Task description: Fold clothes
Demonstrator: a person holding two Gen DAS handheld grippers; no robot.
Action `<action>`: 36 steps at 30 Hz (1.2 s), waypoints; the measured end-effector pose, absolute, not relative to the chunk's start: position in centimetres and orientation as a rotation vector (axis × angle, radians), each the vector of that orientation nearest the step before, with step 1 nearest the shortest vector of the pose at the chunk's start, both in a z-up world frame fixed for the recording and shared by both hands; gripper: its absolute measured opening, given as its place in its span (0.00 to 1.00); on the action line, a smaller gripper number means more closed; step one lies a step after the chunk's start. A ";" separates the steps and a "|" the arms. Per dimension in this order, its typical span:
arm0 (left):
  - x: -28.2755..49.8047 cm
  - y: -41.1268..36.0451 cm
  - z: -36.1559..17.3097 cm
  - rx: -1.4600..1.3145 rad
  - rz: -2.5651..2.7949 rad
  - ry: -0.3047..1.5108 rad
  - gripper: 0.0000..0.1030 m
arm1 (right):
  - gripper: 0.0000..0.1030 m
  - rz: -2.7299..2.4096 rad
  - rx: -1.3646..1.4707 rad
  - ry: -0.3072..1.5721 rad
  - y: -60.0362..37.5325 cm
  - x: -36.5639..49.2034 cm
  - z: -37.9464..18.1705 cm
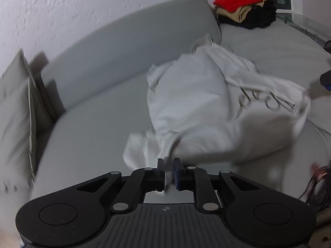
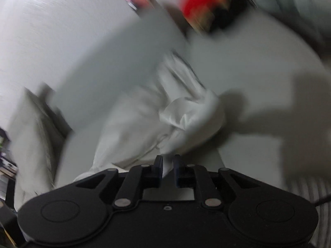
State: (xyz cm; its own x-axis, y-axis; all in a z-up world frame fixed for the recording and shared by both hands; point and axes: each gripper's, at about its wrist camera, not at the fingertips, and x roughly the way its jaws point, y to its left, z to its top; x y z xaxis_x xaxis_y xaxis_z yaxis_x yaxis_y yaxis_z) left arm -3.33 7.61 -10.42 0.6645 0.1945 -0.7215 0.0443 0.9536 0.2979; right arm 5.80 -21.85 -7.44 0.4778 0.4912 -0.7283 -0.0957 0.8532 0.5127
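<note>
A white garment [image 1: 206, 107] with dark lettering lies crumpled and partly lifted over the grey sofa seat [image 1: 86, 136]. My left gripper [image 1: 169, 165] is shut on a fold of its near edge. In the right wrist view the same white garment [image 2: 165, 115] hangs bunched in front of my right gripper [image 2: 168, 162], which is shut on another fold of it. The right gripper's dark tip [image 1: 325, 80] shows at the right edge of the left wrist view. Both views are motion-blurred.
A pile of folded red, tan and black clothes [image 1: 246, 4] sits at the far end of the sofa and shows blurred in the right wrist view [image 2: 209, 6]. The grey backrest [image 1: 128, 47] runs along the white wall. A beige cushion [image 1: 18, 107] stands at left. Cables [image 1: 316, 186] lie at right.
</note>
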 end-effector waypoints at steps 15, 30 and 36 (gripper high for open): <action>-3.5 5.2 -6.1 0.013 0.122 0.787 0.65 | 0.42 0.390 0.582 0.994 -24.9 4.9 -7.7; 5.4 -0.3 -11.6 0.059 -0.025 0.827 0.43 | 0.21 0.428 0.405 1.056 -17.8 11.5 -13.3; -0.4 -0.6 -14.3 0.190 -0.257 1.027 0.18 | 0.24 0.407 0.284 1.252 -18.7 10.5 -15.6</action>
